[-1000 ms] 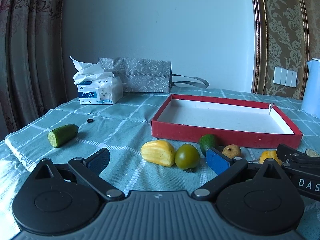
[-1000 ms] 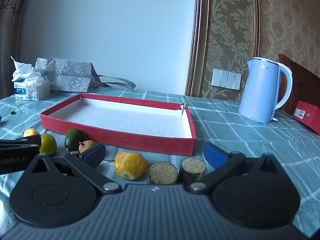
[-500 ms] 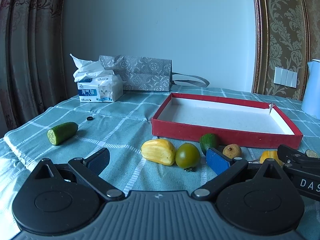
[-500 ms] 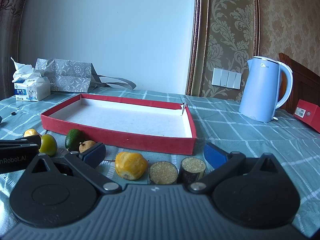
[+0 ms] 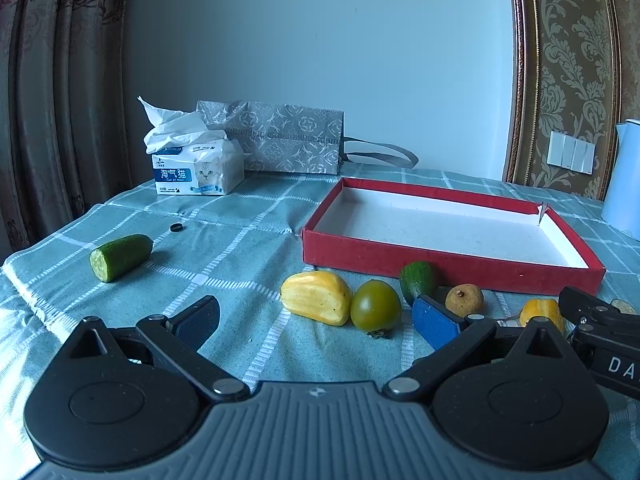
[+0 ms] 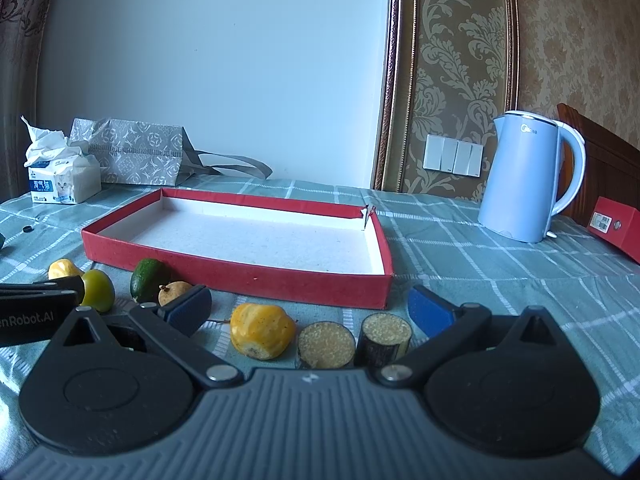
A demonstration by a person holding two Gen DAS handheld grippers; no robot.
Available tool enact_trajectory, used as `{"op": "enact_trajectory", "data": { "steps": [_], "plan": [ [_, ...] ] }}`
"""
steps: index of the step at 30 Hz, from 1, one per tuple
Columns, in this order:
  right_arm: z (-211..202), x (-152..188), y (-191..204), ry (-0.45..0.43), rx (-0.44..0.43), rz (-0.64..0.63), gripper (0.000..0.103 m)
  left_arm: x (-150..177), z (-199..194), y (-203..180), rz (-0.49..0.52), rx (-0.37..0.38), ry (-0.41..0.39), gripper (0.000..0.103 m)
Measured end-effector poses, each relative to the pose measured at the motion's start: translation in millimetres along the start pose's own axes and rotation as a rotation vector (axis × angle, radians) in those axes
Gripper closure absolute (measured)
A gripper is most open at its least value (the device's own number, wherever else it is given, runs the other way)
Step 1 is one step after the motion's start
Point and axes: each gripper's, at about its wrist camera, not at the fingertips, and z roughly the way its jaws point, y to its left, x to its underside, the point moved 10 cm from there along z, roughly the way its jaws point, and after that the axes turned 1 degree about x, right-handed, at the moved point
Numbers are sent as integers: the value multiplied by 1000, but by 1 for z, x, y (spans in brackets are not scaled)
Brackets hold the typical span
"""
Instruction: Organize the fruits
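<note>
We hold both tools, left (image 5: 316,322) and right (image 6: 310,310), wide open and empty, low before the fruits lined along the empty red tray (image 6: 240,270), ready to pick.

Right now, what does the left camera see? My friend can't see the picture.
The open left gripper hovers over a checked tablecloth, facing a yellow fruit and green tomato. Behind them sits an empty red tray; a cut cucumber lies far left.

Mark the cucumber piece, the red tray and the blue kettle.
cucumber piece (image 5: 120,257), left wrist view, on its green skin.
red tray (image 6: 256,277), right wrist view, on its near outer wall.
blue kettle (image 6: 520,184), right wrist view, on its body.
</note>
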Motion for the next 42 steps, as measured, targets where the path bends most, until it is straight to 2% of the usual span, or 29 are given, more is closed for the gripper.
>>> {"op": "enact_trajectory", "data": {
  "steps": [5,9,17,23,26,30,34,38,42],
  "plan": [
    [-3,1,-6,7,-28,34,0,1,2,1,-12,9,9,0],
    [-7,4,-14,18,-85,61,0,1,3,1,-17,20,17,0],
    [-22,11,-44,1,-167,18,0,2,4,0,-23,46,26,0],
    [-9,15,-61,50,-167,-33,0,3,6,0,-27,56,36,0],
    [-1,16,-63,75,-185,-27,6,2,5,2,-36,55,30,0],
    [-6,18,-54,78,-243,-20,7,0,6,13,-86,36,29,0],
    [-22,21,-27,78,-346,-31,2,-2,5,28,-155,10,17,0],
    [-40,25,12,62,-430,-119,0,-5,1,42,-204,-33,-7,0],
    [-49,26,42,45,-473,-181,1,-7,1,51,-245,-51,-13,0]
  ]
}}
